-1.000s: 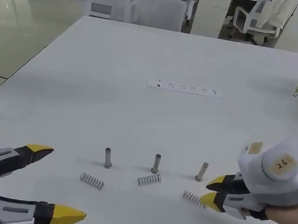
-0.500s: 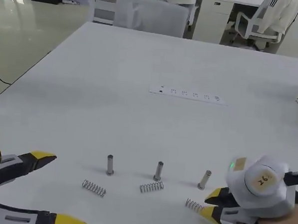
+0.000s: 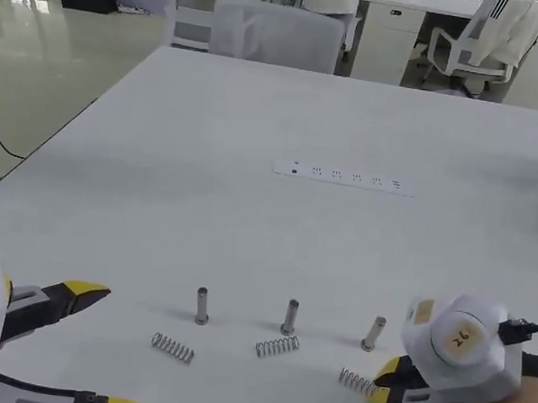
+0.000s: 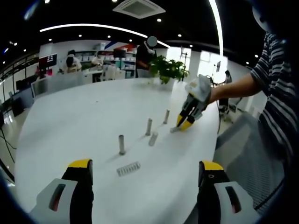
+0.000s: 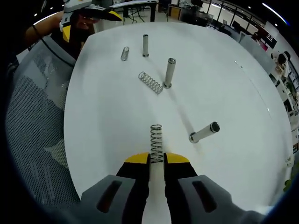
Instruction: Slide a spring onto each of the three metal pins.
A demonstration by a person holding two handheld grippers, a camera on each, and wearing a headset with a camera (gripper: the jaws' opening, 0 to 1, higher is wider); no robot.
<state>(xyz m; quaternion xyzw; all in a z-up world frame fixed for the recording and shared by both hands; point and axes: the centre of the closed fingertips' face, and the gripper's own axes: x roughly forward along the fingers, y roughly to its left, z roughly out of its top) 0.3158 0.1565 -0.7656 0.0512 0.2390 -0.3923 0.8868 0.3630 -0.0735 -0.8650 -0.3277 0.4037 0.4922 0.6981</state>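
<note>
Three short metal pins stand in a row on the white table: left pin [image 3: 201, 304], middle pin [image 3: 289, 316], right pin [image 3: 373, 333]. In front of each lies a spring: left spring [image 3: 172, 347], middle spring [image 3: 277, 346], right spring [image 3: 357, 380]. My right gripper [image 3: 384, 390] is shut on the near end of the right spring [image 5: 156, 139], which still rests on the table and points toward the right pin [image 5: 204, 132]. My left gripper [image 4: 145, 165] stands wide open and holds nothing, short of the left spring [image 4: 128, 168] and left pin [image 4: 122, 144].
A white power strip [image 3: 342, 177] lies flat mid-table, beyond the pins. Office chairs [image 3: 273, 35] stand at the far edge. A mesh chair [image 5: 37, 116] sits beside the near table edge. The table's left edge [image 3: 65, 128] runs diagonally.
The right gripper's jaws have closed from open onto the end of the right spring. The head camera has tilted, shifting the whole picture down. The left gripper has stayed open.
</note>
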